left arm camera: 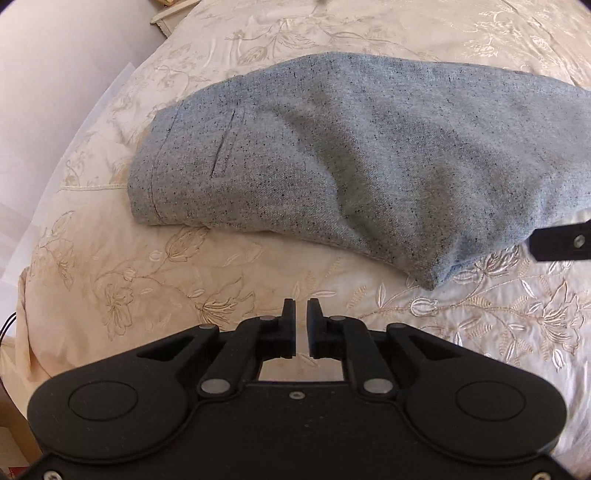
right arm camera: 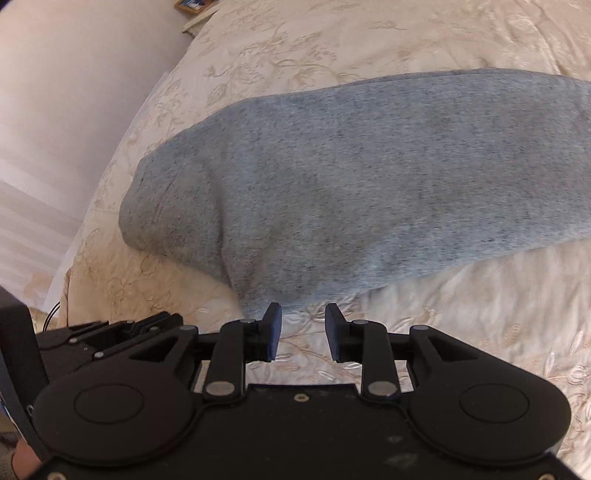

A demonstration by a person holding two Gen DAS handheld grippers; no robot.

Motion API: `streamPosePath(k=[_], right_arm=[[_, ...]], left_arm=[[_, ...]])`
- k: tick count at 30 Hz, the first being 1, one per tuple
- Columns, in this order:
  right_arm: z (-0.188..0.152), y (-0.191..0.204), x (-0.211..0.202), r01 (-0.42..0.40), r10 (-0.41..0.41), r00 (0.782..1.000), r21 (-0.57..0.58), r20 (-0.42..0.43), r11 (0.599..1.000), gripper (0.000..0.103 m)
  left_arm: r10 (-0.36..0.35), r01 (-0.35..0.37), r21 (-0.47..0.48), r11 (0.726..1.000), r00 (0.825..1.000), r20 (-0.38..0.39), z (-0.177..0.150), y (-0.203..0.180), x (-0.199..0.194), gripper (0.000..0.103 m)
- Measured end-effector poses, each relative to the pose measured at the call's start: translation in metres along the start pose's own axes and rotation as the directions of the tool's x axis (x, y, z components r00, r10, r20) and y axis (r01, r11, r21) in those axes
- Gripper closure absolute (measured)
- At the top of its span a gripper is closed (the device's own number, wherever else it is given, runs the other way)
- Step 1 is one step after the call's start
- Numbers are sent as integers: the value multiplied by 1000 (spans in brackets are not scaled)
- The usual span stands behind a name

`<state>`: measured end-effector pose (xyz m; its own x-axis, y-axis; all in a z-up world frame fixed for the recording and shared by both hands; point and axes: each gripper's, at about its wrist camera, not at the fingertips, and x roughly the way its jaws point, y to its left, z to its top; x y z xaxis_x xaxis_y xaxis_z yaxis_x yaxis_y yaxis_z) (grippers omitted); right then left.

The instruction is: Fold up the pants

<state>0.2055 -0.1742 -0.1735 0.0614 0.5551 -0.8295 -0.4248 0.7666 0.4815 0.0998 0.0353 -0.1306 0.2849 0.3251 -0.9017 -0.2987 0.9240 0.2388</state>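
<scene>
Grey speckled pants (left arm camera: 332, 166) lie folded lengthwise on the bed, with the waistband and a slit pocket (left arm camera: 223, 147) at the left end. My left gripper (left arm camera: 301, 308) hovers over bare bedcover just short of the pants' near edge. Its fingers are almost together, only a thin slit apart, and hold nothing. In the right wrist view the pants (right arm camera: 369, 177) fill the middle. My right gripper (right arm camera: 303, 317) is open, with its tips at the pants' near edge and no cloth between them. Part of the right gripper (left arm camera: 561, 243) shows at the left view's right edge.
A cream embroidered bedcover (left arm camera: 147, 266) lies under everything. The bed's edge and a pale wall (right arm camera: 74, 92) are on the left. A picture frame (right arm camera: 192, 4) sits at the far top. The left gripper's body (right arm camera: 122, 328) is close beside the right one.
</scene>
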Motion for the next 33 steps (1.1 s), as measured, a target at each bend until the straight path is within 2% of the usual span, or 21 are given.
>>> streamPosePath(k=[4,8,16,20,21,22,25,28,30,33], right_arm=[[-10,31,21,-20,19,1000,-65,-23,998,72],[-21,44,41,6,-8,999,-46,-32,999,72],[-22,50,64,104,-106,994,66,23,992,71],[-17,55,68,121,-127,989,75,79,990,71],[-17,57,68,126,-131,986,60,100,990,77],[-16,59,66,121,-125,985,42,121,992,95],[-4,67,54,115,-112,983,-15,145,993,98],[-1,71,29,83,-79,983,-19,164,996,98],[-6,77,29,89,-83,987,-34,140,995,99],[-19,62,59,138,-138,990,40,-6,990,101]], left_arm=[[-51,51,-32,998,999,2,17,23,2,86],[-75,76,-29,997,997,23,40,48,11,86],[-44,31,107,994,992,120,91,77,43,86],[17,-31,211,977,998,68,98,85,83,86],[16,-26,237,971,999,43,97,88,94,86],[-1,-7,258,966,1000,30,97,89,102,86],[-8,-3,326,945,999,31,97,87,110,86],[-19,5,403,915,999,29,98,84,115,87],[-50,35,420,907,998,25,99,89,119,87],[-86,72,427,901,996,13,102,94,120,87]])
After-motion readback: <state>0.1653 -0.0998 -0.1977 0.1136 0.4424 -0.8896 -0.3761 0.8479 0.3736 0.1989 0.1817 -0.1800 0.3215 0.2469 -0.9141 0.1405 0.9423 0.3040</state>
